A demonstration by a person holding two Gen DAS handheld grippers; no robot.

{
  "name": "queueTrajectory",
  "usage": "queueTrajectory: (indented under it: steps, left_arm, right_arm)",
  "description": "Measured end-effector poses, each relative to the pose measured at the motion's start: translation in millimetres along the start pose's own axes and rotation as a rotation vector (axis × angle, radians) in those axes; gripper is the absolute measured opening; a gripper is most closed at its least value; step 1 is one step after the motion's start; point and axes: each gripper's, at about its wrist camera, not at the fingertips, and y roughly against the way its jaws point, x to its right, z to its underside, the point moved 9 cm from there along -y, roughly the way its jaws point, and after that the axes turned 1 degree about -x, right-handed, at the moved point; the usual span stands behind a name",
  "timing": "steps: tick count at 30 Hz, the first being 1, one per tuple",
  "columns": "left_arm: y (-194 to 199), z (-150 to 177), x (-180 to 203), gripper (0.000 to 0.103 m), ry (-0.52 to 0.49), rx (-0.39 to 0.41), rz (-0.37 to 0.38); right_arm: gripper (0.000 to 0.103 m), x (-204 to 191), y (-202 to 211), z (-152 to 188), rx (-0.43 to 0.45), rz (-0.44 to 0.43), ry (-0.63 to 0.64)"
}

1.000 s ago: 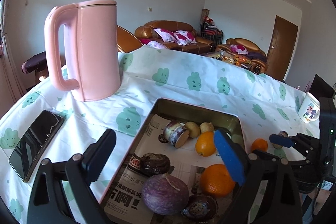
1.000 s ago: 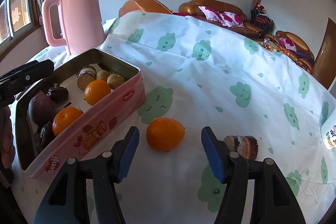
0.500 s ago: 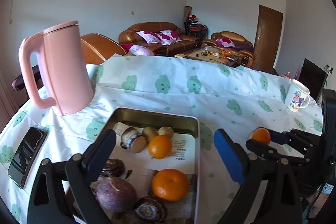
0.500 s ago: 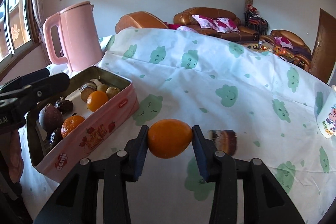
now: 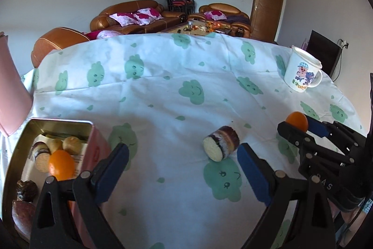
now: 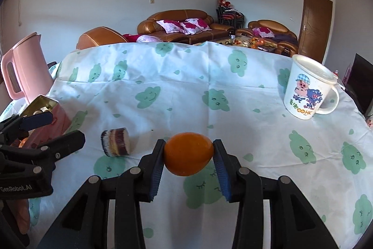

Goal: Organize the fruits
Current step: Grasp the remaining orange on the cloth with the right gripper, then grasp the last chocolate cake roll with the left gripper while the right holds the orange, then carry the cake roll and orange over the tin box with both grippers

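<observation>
My right gripper [image 6: 188,156] is shut on an orange [image 6: 188,153] and holds it above the cloth; the orange also shows at the right of the left wrist view [image 5: 296,121]. My left gripper [image 5: 183,167] is open and empty, just in front of a cut purple-and-cream fruit piece [image 5: 221,145] that lies on the cloth, also in the right wrist view [image 6: 115,145]. The pink tin [image 5: 93,151] at the left holds another orange [image 5: 61,164] and several other fruits.
A white cartoon mug [image 6: 309,90] stands at the right of the table. A pink kettle [image 6: 23,72] stands at the far left behind the tin. The table carries a white cloth with green clouds [image 6: 186,85]. Sofas stand behind.
My right gripper closed on the orange and lifted it off the cloth. My left gripper swung right, away from the tin, toward the cut fruit piece.
</observation>
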Motion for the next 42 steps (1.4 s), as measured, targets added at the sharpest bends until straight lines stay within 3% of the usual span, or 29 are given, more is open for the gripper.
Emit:
queueTrajectory:
  steps: [9, 12, 16, 23, 42]
  left_arm:
    - [-36.3, -0.4, 21.4, 0.087, -0.001, -0.068, 0.044]
    - [-46.0, 2.8, 23.8, 0.074, -0.007, -0.099, 0.057]
    - [-48.2, 4.4, 26.0, 0.044, -0.004, -0.111, 0.081]
    - [-45.4, 4.6, 28.6, 0.044, -0.019, -0.102, 0.084]
    - [-16.8, -9.1, 21.6, 0.044, -0.015, 0.056, 0.039]
  right_arm:
    - [0.043, 14.2, 2.1, 1.1, 0.004, -0.032, -0.059]
    - [0.043, 10.6, 1.6, 1.6, 0.000, -0.031, -0.043]
    - [0.043, 10.4, -2.1, 2.4, -0.012, -0.043, -0.046]
    - [0.043, 9.5, -2.8, 2.5, -0.012, -0.058, -0.046]
    - [0.043, -0.9, 22.0, -5.9, 0.111, -0.099, -0.004]
